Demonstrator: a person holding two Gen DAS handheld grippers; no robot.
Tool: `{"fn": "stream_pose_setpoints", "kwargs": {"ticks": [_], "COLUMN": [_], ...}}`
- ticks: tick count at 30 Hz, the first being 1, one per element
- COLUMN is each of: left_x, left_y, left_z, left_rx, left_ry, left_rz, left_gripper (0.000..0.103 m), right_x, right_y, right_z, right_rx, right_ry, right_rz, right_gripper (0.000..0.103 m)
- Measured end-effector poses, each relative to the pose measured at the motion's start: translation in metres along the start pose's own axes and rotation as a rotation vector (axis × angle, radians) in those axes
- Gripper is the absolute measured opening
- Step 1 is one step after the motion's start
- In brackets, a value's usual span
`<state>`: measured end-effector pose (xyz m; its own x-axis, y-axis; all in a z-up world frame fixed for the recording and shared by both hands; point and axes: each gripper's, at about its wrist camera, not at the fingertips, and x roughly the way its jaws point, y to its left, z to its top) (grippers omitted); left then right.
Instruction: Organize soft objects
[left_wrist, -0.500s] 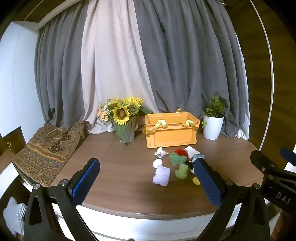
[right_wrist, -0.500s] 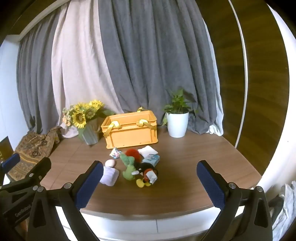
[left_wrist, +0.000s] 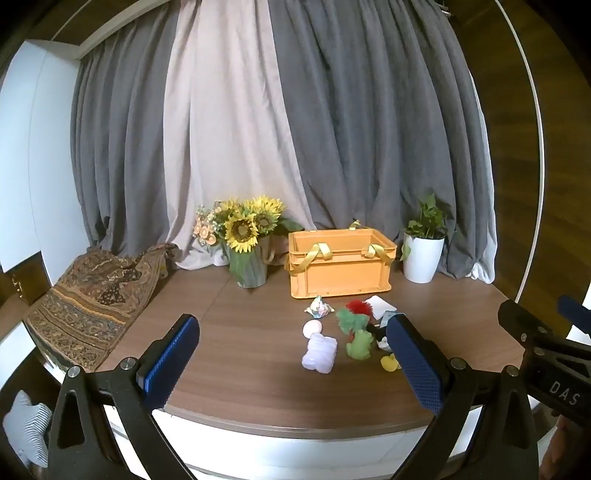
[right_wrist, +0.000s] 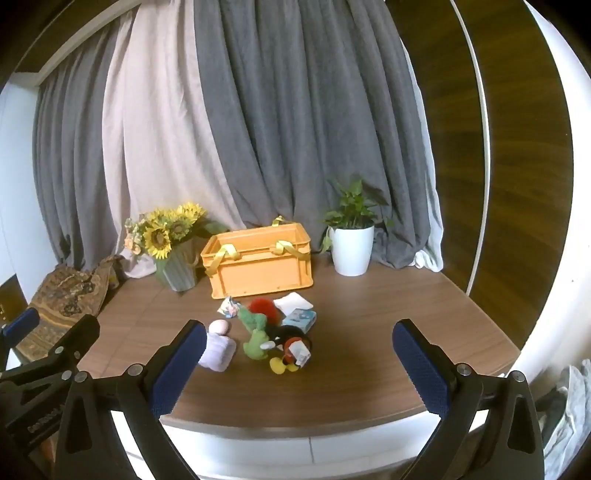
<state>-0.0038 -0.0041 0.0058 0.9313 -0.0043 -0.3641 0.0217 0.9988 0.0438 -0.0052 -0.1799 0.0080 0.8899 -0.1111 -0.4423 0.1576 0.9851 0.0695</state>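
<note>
A heap of small soft toys lies mid-table: a lilac plush, a pale pink ball, a green plush, a red fuzzy toy, a black and yellow toy, a white cloth and a patterned pouch. Behind them stands an orange crate with yellow handles. My left gripper and right gripper both hang open and bare over the near table edge, short of the toys.
A sunflower vase stands left of the crate and a white plant pot to its right. A patterned cloth drapes the table's left edge. Curtains close off the back. A light blue packet lies by the toys.
</note>
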Motion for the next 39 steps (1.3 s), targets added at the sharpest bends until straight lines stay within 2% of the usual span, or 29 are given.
{"fn": "stream_pose_setpoints", "kwargs": {"ticks": [18,39], "left_x": [0.006,0.008], "left_y": [0.000,-0.004], "left_z": [0.011,0.009], "left_rx": [0.004,0.003], "left_ry": [-0.002,-0.008], "left_rz": [0.012,0.006], "left_gripper": [0.103,0.103], "right_x": [0.001,0.002], "right_y": [-0.002,-0.003], "right_z": [0.007,0.004], "right_rx": [0.000,0.001], "right_ry": [0.001,-0.001], "right_rz": [-0.013,-0.014], "right_gripper": [0.102,0.102]}}
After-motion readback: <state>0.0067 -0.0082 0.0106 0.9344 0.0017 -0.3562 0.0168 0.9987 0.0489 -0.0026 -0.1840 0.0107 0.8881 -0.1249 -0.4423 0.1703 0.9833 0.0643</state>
